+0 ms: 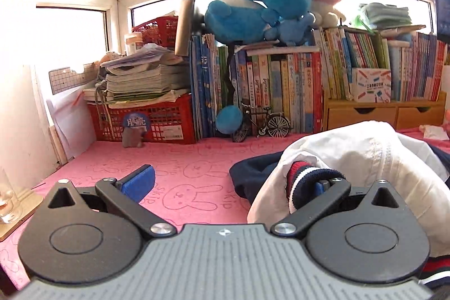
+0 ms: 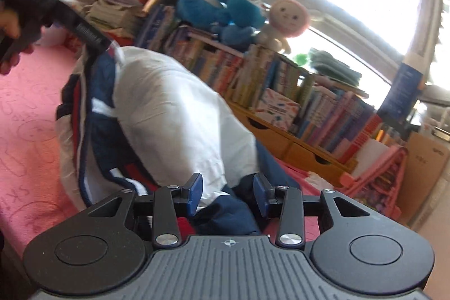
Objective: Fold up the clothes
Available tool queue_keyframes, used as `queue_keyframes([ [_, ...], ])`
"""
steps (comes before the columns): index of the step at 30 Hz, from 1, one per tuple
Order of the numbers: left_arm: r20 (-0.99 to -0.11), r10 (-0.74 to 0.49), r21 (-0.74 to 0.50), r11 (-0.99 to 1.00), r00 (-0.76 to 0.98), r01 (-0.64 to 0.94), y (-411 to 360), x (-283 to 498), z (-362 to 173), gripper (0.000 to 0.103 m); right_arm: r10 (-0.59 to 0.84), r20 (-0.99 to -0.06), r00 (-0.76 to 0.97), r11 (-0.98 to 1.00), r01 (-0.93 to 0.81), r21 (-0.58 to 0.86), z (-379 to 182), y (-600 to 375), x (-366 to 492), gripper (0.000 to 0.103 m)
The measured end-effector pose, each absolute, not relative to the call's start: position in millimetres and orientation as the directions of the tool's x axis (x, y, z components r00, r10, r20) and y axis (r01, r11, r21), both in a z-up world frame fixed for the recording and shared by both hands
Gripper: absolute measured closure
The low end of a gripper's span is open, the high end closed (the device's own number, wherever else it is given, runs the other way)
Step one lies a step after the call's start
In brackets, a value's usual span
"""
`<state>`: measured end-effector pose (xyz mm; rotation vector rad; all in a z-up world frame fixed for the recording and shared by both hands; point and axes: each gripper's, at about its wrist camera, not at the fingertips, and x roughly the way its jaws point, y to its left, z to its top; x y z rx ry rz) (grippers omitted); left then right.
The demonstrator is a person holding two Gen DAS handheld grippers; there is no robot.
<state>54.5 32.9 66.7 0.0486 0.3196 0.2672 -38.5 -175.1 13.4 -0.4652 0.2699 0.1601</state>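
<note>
A white, navy and red jacket (image 2: 174, 114) lies bunched in a heap on the pink rabbit-print cloth (image 1: 174, 165), in front of a shelf of books (image 1: 281, 80). The left gripper (image 1: 233, 182) has its jaws spread wide; its right finger sits against the striped cuff (image 1: 306, 179), pinching nothing. The right gripper (image 2: 227, 196) has its jaws part-open astride a navy and white fold, and the pads do not appear to press it. The garment is probably still being arranged. To fold well, each gripper would need to close firmly on an edge, draw the cloth taut and lay it flat first.
</note>
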Motion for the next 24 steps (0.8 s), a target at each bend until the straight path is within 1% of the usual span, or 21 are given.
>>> queue_keyframes([
  [5,-0.287,0.250,0.124,0.967,0.925,-0.223,34.8,33.4,73.7,0.000,0.203,-0.340,0.918,0.851,-0.338,-0.403,3.3,-137.2,-39.0,0.056],
  [7,-0.284,0.249,0.136,0.966,0.926,-0.218,33.5,29.0,73.7,0.000,0.243,-0.350,0.905,0.839,-0.377,-0.393,3.5,-124.9,-40.7,0.050],
  [10,-0.297,0.227,0.121,0.972,0.927,-0.200,34.2,27.3,73.9,0.000,0.298,-0.372,0.879,0.808,-0.440,-0.392,2.4,-107.6,-44.5,0.038],
  [11,-0.302,0.218,0.110,0.975,0.928,-0.194,35.1,26.3,73.6,0.000,0.302,-0.387,0.871,0.795,-0.454,-0.402,0.0,-102.2,-44.1,0.033],
  [13,-0.306,0.216,0.100,0.976,0.927,-0.194,36.1,26.1,72.9,0.000,0.262,-0.393,0.882,0.782,-0.432,-0.448,-8.2,-94.0,-37.9,0.032],
  [16,-0.322,0.210,0.101,0.977,0.923,-0.187,37.2,26.1,67.5,0.000,0.157,-0.383,0.910,0.833,-0.331,-0.444,-7.7,-108.5,-22.6,0.034],
  [18,-0.333,0.207,0.101,0.978,0.920,-0.183,37.9,26.2,63.7,0.000,0.089,-0.349,0.933,0.884,-0.236,-0.404,4.3,-132.9,-18.5,0.034],
  [20,-0.348,0.206,0.097,0.978,0.914,-0.183,37.4,26.6,58.7,0.000,-0.038,-0.267,0.963,0.911,-0.076,-0.406,16.5,-158.0,-21.6,0.035],
  [22,-0.373,0.174,0.083,0.985,0.911,-0.154,37.2,27.0,54.1,0.000,-0.177,-0.178,0.968,0.911,0.093,-0.402,27.4,-184.6,-25.3,0.033],
  [24,-0.405,0.120,0.062,0.993,0.906,-0.104,32.1,26.7,47.2,0.000,-0.216,-0.196,0.957,0.926,0.137,-0.351,31.9,-211.3,-29.2,0.030],
])
